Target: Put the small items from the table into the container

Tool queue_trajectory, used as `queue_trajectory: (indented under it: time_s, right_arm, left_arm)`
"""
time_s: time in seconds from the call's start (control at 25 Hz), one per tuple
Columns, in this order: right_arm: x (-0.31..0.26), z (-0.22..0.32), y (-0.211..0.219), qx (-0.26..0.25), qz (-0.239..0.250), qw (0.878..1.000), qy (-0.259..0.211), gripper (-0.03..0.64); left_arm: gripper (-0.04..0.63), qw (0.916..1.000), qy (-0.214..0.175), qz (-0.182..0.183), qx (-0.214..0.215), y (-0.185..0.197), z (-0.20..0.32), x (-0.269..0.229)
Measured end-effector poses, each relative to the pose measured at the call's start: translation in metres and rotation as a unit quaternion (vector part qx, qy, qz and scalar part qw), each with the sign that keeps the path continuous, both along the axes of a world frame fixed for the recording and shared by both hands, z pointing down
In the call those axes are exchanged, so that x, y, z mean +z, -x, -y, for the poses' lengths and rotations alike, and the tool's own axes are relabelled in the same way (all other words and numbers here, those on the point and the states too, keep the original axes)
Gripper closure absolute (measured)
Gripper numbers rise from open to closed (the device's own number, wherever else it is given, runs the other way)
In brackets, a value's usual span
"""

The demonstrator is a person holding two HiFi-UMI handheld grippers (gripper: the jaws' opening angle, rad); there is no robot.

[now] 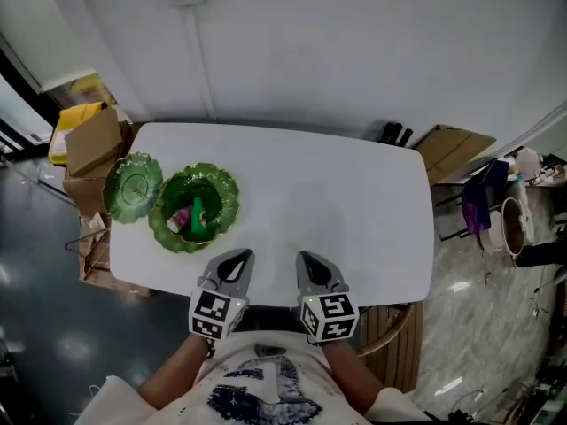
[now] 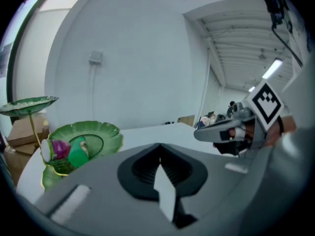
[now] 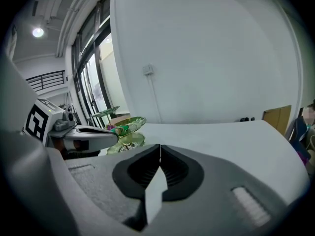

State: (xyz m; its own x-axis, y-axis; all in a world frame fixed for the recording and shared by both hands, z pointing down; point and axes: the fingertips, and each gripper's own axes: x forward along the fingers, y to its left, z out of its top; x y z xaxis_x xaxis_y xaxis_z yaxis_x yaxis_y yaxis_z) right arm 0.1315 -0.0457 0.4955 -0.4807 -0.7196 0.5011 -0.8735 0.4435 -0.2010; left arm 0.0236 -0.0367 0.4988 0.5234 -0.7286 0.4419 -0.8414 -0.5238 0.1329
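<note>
1. the left gripper (image 1: 236, 258) and the right gripper (image 1: 311, 261) sit side by side at the near edge of the white table (image 1: 354, 202), just in front of the person. both point toward the far wall.
2. each gripper's jaws are pressed together with nothing between them, so neither is carrying anything.
3. the container, a green leaf-shaped bowl (image 1: 227, 189), stands on the left part of the table. a green item (image 1: 198, 212) and a pink item (image 1: 182, 217) lie inside it, touching each other.
4. no view shows a loose small item on the table top. i judge the sorting to be finished or very nearly so, with nothing visibly left to pick up.
5. the head view alone gives the whole layout. a smaller green dish (image 1: 133, 187) sits just left of the bowl at the table's left edge, with cardboard boxes (image 1: 93, 140) beyond it off the table. the right half of the table is bare.
6. the left gripper view looks across at the bowl from low down. from here the smaller dish seems raised on a thin stem, which cannot be seen from overhead. the two items show clearly against the bowl's inner wall.
7. the right gripper view shows the bowl only small and far to the left, behind the other gripper. it does show the long bare stretch of table running to the far right corner.
</note>
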Motion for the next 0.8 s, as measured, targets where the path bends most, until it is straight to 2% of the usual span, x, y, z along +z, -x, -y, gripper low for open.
queue_trajectory:
  time_s: [0.12,0.2,0.4,0.6,0.8]
  right_arm:
    - [0.011,0.001,-0.012,-0.008,-0.005,1.0,0.009,0.614]
    - [0.02,0.001,-0.019,-0.017,-0.008,1.0,0.017,0.571]
    - [0.041,0.0,-0.033,-0.037,-0.021,0.999,0.033,0.558]
    - [0.057,0.0,-0.042,-0.057,-0.036,0.997,0.043,0.5]
    - [0.074,-0.002,-0.046,-0.09,-0.059,0.993,0.057,0.4]
  left_arm:
    - [0.606,1.0,0.004,0.004,-0.008,-0.008,0.001,0.007]
    - [0.606,0.9999,0.01,0.006,-0.011,-0.014,0.002,0.013]
    - [0.606,0.9995,0.021,0.01,-0.019,-0.03,0.003,0.024]
    - [0.606,0.9992,0.029,0.018,-0.021,-0.045,0.003,0.035]
    - [0.606,0.9985,0.042,0.023,-0.026,-0.056,0.0,0.045]
